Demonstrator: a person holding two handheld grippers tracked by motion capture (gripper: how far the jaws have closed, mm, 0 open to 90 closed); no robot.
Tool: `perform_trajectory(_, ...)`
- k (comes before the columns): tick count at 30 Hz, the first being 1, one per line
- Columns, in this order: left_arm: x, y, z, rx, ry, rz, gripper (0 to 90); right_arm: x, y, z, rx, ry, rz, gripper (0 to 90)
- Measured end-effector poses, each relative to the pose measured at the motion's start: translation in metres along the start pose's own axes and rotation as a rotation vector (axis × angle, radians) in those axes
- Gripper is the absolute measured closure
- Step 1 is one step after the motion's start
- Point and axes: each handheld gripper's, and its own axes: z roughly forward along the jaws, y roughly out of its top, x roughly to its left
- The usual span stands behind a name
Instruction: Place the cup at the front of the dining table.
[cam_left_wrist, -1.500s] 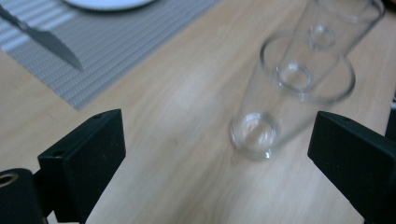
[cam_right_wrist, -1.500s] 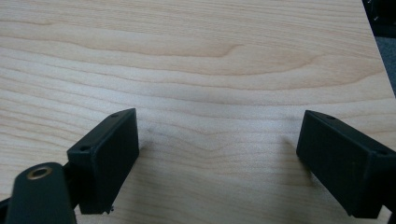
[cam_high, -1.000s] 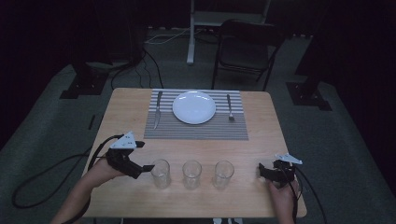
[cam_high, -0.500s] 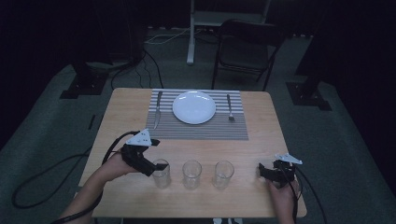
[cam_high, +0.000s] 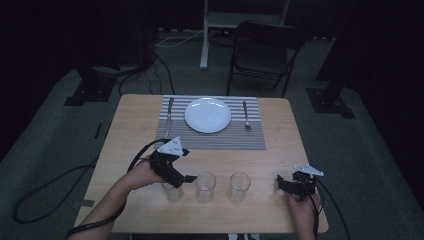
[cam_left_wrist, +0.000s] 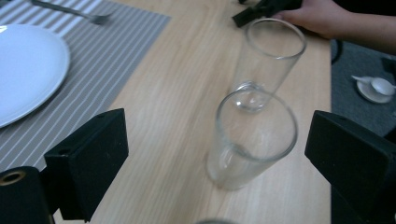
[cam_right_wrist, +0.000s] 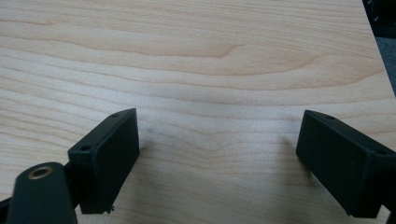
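While open, left hand-held gripper (cam_high: 186, 178) above leftmost glass (cam_high: 172, 191)

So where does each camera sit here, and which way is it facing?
High view: above the person's side, looking forward and down on the table; both forearms, left gripper, right gripper.
Left gripper view: on the left gripper, along the row of glasses; own open jaws.
Right gripper view: on the right gripper, over bare tabletop; own open jaws.
Shared: middle glass, plate.
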Motion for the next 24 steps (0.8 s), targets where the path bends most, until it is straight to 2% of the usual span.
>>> perform_trajectory(5, -0.005, 0.012, 0.010, 0.007, -0.023, 0.023, 6.5, 0.000, 0.000, 0.000, 0.001, 0.001, 0.001, 13.0)
perform_trajectory(9, -0.010, 0.024, 0.024, 0.022, -0.055, 0.039, 6.5, 0.000, 0.000, 0.000, 0.001, 0.001, 0.002, 13.0)
perform_trajectory(14, -0.011, 0.035, 0.040, 0.041, -0.073, 0.056, 6.5, 0.000, 0.000, 0.000, 0.001, 0.001, 0.002, 13.0)
perform_trajectory(24, -0.023, 0.059, 0.072, 0.116, -0.117, 0.113, 6.5, 0.000, 0.000, 0.000, 0.001, 0.001, 0.001, 13.0)
